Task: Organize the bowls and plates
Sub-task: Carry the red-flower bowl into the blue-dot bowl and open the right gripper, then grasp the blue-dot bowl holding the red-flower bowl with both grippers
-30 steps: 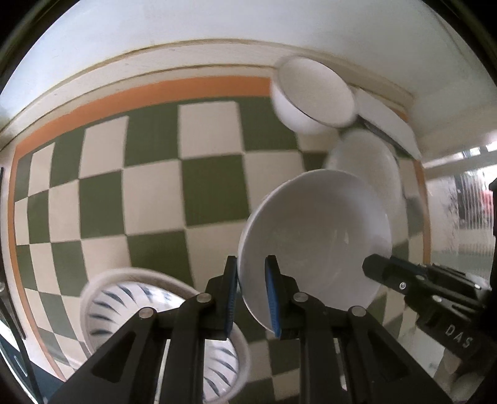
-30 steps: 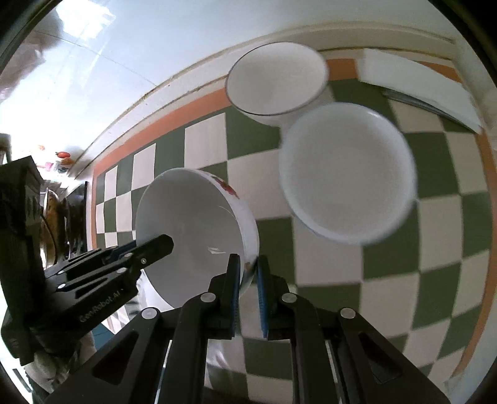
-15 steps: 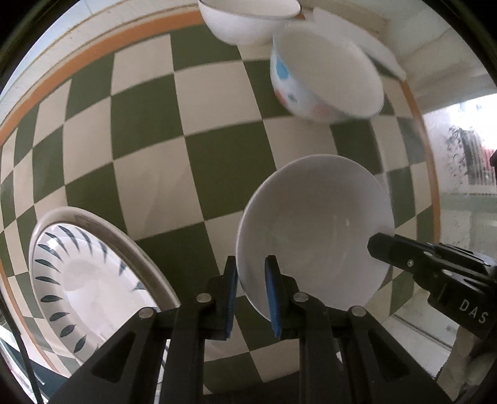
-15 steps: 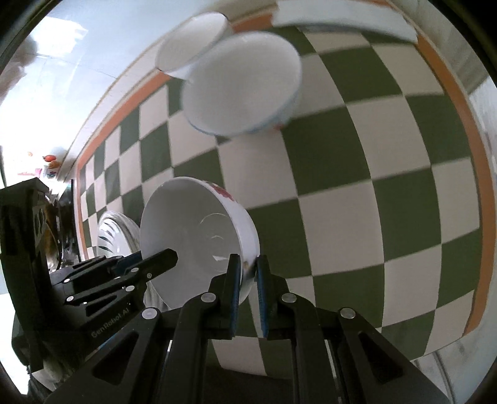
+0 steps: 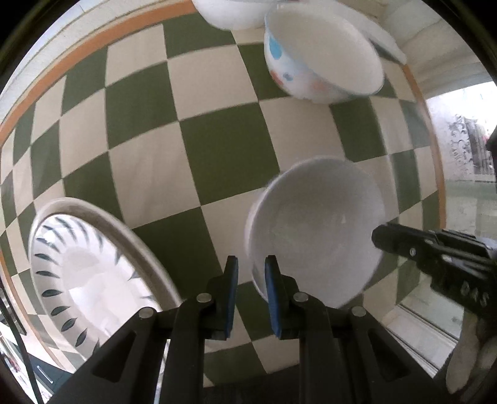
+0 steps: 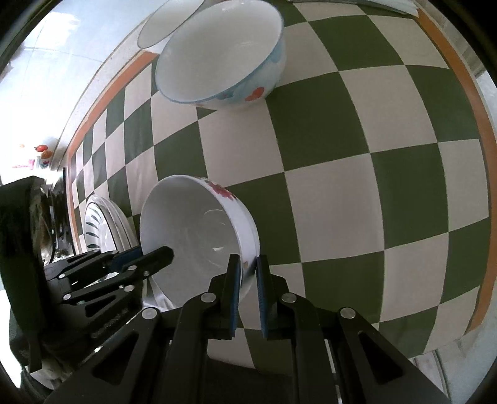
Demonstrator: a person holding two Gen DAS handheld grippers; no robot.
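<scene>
Both grippers hold one white bowl with red flowers (image 6: 198, 236) by opposite sides of its rim. Left gripper (image 5: 251, 295): jaws clenched on the rim nearest its camera. Right gripper (image 6: 247, 289): jaws clamped on the flowered wall.

The bowl sits tilted, low over the checked surface (image 6: 341, 149); whether its base touches cannot be told.

Other ware: a larger bowl with blue and red print (image 5: 323, 52) stands near the far edge, with a plain white bowl (image 5: 230, 12) just behind it. A plate with dark leaf marks (image 5: 93, 273) lies to the left, apart from the bowls.

Judgement: early to midway. No bowl is nested yet, and the held bowl remains to be placed. Plates appear grouped at left.
</scene>
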